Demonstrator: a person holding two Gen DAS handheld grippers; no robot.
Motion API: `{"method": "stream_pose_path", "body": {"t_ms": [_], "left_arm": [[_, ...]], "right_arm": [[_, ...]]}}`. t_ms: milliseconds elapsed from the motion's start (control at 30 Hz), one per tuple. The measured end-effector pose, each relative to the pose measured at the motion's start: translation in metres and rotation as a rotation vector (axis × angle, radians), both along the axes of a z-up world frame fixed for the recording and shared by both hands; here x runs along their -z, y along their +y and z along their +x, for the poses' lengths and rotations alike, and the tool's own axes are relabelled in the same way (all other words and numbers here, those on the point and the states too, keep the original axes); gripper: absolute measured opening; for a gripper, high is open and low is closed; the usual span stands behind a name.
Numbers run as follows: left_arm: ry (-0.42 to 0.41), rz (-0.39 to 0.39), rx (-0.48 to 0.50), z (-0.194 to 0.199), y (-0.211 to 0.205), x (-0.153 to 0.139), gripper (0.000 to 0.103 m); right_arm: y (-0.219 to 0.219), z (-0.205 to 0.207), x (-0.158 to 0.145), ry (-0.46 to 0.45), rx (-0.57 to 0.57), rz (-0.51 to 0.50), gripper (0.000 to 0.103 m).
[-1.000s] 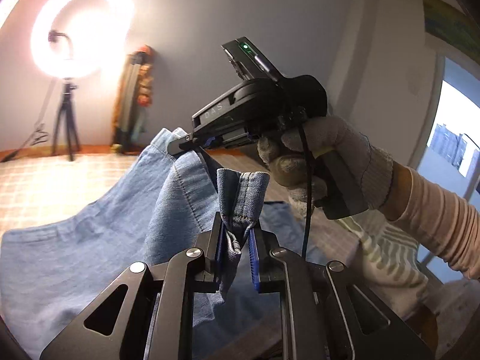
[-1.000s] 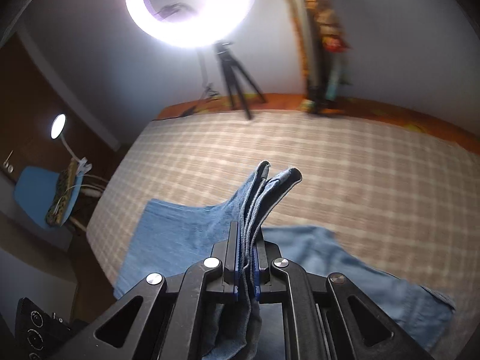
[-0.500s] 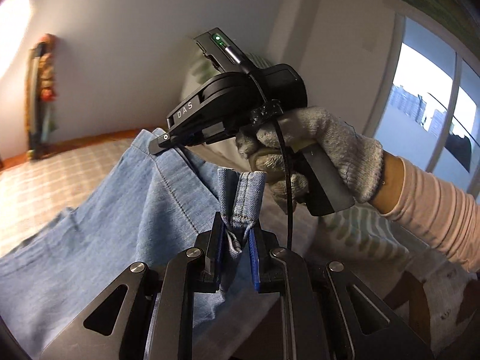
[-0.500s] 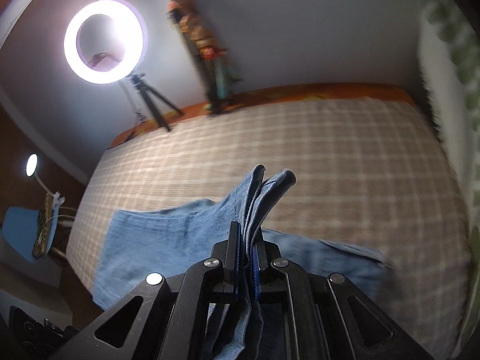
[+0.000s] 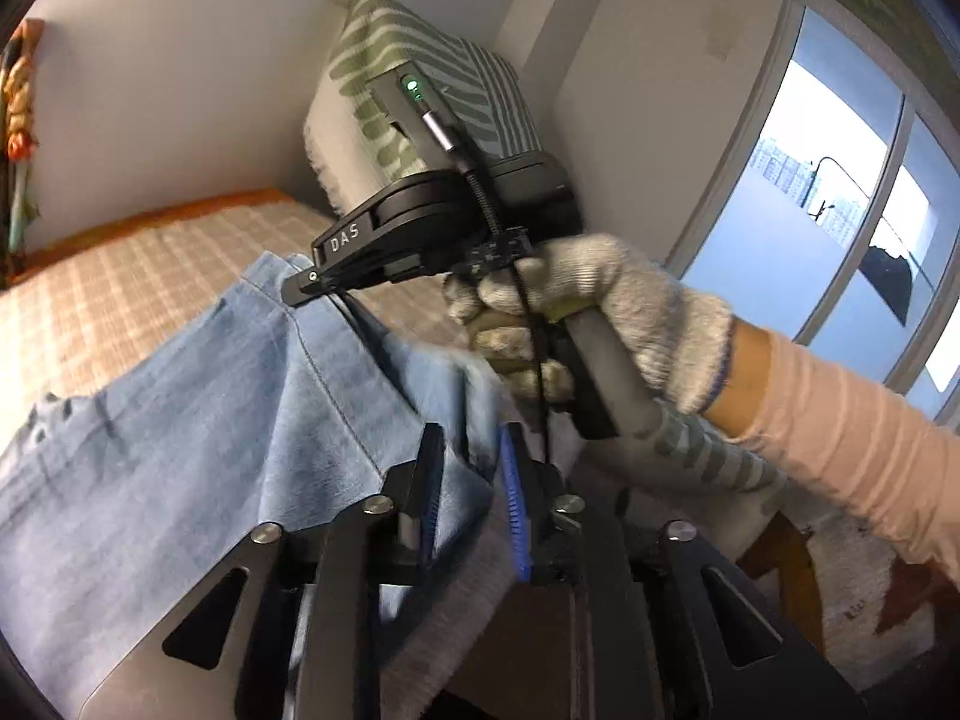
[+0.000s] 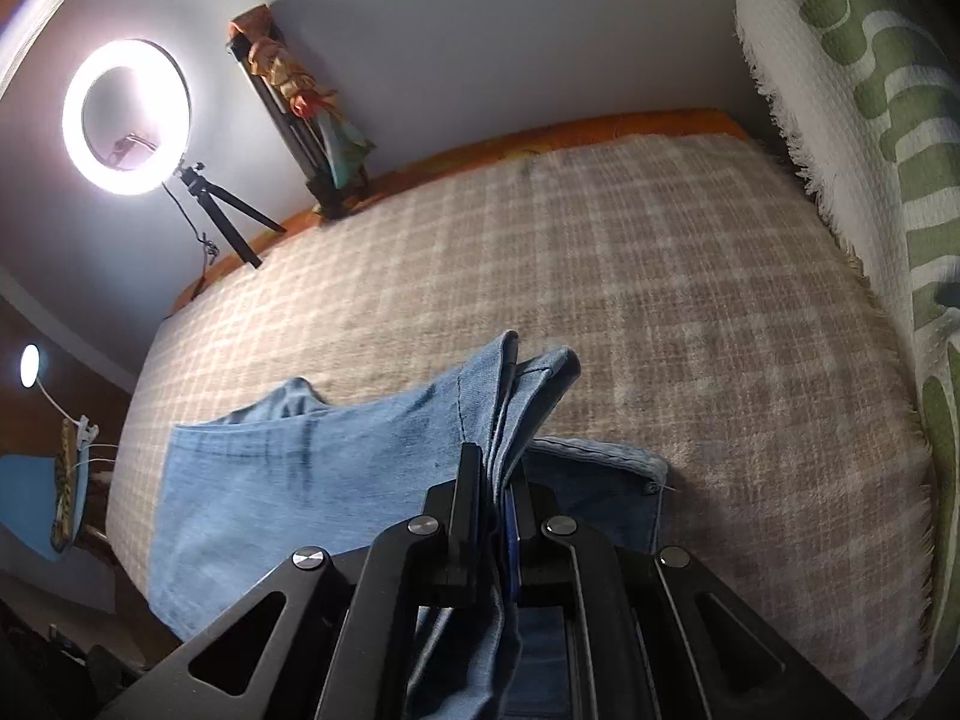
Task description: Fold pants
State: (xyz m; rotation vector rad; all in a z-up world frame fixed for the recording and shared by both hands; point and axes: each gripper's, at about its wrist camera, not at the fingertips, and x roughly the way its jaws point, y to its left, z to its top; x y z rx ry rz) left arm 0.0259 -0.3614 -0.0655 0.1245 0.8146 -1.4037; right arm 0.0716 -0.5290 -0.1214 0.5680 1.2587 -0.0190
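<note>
Light blue denim pants (image 6: 300,480) lie on the plaid bed, one end lifted and folded over. My right gripper (image 6: 495,480) is shut on a bunched hem whose edges stick up past the fingertips. In the left wrist view a gloved hand (image 5: 600,312) holds that right gripper (image 5: 300,291) as it pinches the far corner of the denim (image 5: 210,450). My left gripper (image 5: 471,480) is opening. The blurred cloth edge still sits between the jaws, against the left finger, with a gap to the blue right pad (image 5: 515,504).
A plaid blanket (image 6: 660,300) covers the bed. A green-patterned white throw (image 6: 870,120) stands along its right side. A lit ring light on a tripod (image 6: 126,117) is at the far left corner, a window (image 5: 840,180) is on the right, and a blue chair (image 6: 30,504) is beside the bed.
Both grippers carried the lifted denim across the bed toward the green-patterned throw. The left jaws widened, and the upright bunch of hem between them sank and went slack.
</note>
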Motion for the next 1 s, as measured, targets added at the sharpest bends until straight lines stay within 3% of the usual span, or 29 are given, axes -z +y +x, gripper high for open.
{"method": "stream_pose_path", "body": {"t_ms": [133, 200, 300, 333, 367, 433, 633, 767, 1000], "left_arm": [[-0.011, -0.014, -0.034, 0.007, 0.029, -0.013, 0.038], [-0.031, -0.018, -0.088, 0.018, 0.049, -0.016, 0.041], [-0.095, 0.036, -0.209, 0.044, 0.095, -0.015, 0.041], [-0.115, 0.063, -0.246, 0.05, 0.108, -0.01, 0.041], [-0.141, 0.092, -0.282, 0.056, 0.122, -0.006, 0.042], [-0.2, 0.176, -0.362, 0.071, 0.154, 0.008, 0.042], [-0.232, 0.327, -0.506, 0.089, 0.219, 0.051, 0.042], [-0.268, 0.366, -0.516, 0.083, 0.227, 0.063, 0.042], [-0.272, 0.388, -0.524, 0.074, 0.228, 0.081, 0.042]], "right_arm": [[-0.005, -0.003, 0.01, 0.018, 0.008, -0.001, 0.004], [-0.006, -0.005, 0.015, 0.022, -0.007, -0.026, 0.006], [-0.009, -0.011, 0.019, 0.036, 0.017, -0.085, 0.023], [-0.011, -0.014, 0.018, 0.046, 0.03, -0.111, 0.036], [-0.014, -0.02, 0.016, 0.05, 0.049, -0.13, 0.038], [-0.018, -0.038, 0.007, 0.022, 0.087, -0.139, 0.038], [0.01, -0.125, -0.011, -0.029, 0.126, -0.006, 0.037], [0.025, -0.162, 0.003, -0.005, 0.193, 0.073, 0.036], [0.05, -0.175, 0.01, 0.026, 0.2, 0.072, 0.037]]}}
